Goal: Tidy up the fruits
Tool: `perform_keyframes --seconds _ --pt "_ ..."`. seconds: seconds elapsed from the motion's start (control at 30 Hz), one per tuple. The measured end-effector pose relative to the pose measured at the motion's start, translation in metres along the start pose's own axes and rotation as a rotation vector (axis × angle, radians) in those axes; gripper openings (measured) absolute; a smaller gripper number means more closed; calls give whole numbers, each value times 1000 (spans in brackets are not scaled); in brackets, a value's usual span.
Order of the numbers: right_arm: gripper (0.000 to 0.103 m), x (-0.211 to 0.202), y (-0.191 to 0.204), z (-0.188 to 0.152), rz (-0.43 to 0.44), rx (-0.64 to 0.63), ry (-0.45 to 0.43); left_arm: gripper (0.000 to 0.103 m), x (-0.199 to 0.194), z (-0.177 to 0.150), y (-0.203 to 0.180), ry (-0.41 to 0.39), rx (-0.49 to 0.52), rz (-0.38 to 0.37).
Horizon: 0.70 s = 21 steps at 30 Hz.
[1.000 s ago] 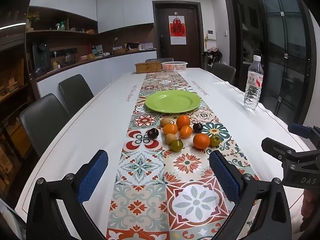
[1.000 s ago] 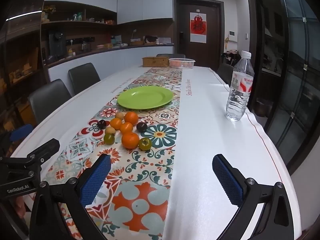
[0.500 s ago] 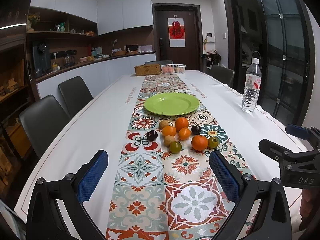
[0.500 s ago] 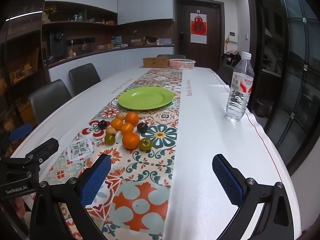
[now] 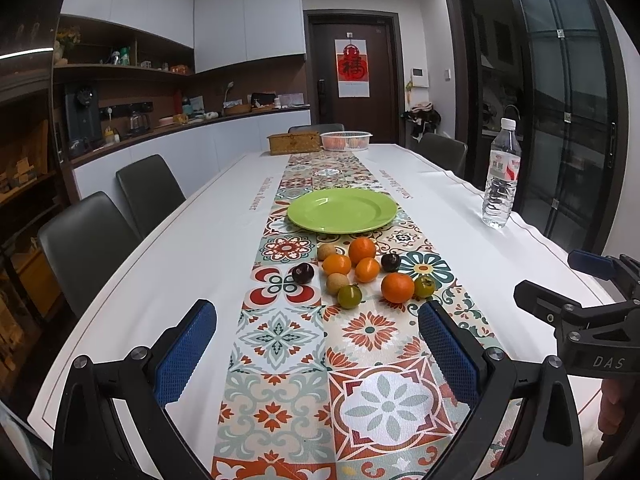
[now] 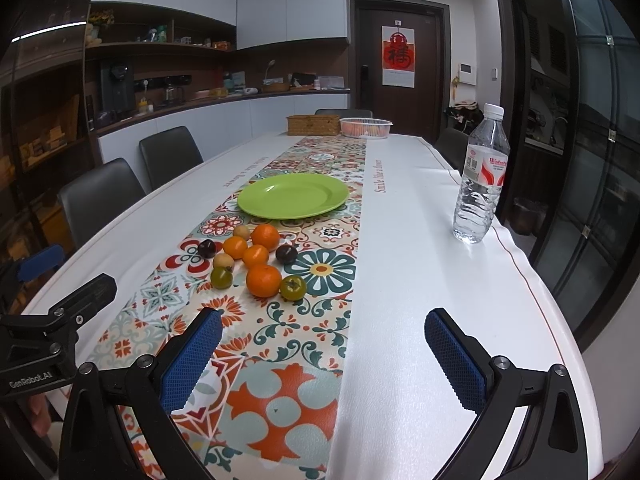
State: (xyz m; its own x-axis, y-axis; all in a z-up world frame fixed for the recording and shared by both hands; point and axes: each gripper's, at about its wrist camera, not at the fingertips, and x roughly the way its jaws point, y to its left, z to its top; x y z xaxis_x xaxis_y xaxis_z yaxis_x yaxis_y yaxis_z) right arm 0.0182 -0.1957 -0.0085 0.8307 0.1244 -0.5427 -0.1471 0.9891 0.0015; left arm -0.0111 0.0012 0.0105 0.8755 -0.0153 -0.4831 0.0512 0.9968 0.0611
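Ten small round fruits (image 5: 367, 269) lying loose in a cluster on the tile-patterned runner (image 5: 280, 336) along the middle of the white-clothed surface (image 5: 192, 240), just short of the round lime-green plate (image 5: 342, 210), with none on it yet.

Counted by kind:
- Four orange mandarins (image 5: 397, 287).
- Two dark purple plums (image 5: 303, 273).
- Two tan longan-like balls (image 5: 336, 283).
- Two greenish tomato-like fruits with leafy caps (image 5: 349, 296).

One plate, bare. One clear plastic water bottle (image 6: 480, 184) upright near the right edge, well apart from the fruit. One woven box (image 6: 313, 125) and one clear plastic basket (image 6: 366, 127) side by side at the far end.

Left hand-held gripper (image 5: 316, 316) hovering low over the runner, short of the cluster, blue pads spread wide with nothing between them. Right hand-held gripper (image 6: 323, 320) likewise spread wide and empty, set over the runner's right edge.

Likely step: reaching for a first fruit. Best begun with a near outlier, the front mandarin or either greenish fruit, to avoid knocking the neighbours. Come down from above, straddle one fruit only, and close gently, given round shapes apt to roll and probably soft skins. Keep each hand-held gripper to its own side of the cluster. Set down on the plate rather than drop, away from the rim.
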Motion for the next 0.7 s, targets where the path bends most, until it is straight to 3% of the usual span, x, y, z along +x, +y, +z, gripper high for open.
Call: perform_keyframes --seconds 0.7 --pt "102 0 1 -1 0 -1 -1 103 -2 -1 -3 2 1 -4"
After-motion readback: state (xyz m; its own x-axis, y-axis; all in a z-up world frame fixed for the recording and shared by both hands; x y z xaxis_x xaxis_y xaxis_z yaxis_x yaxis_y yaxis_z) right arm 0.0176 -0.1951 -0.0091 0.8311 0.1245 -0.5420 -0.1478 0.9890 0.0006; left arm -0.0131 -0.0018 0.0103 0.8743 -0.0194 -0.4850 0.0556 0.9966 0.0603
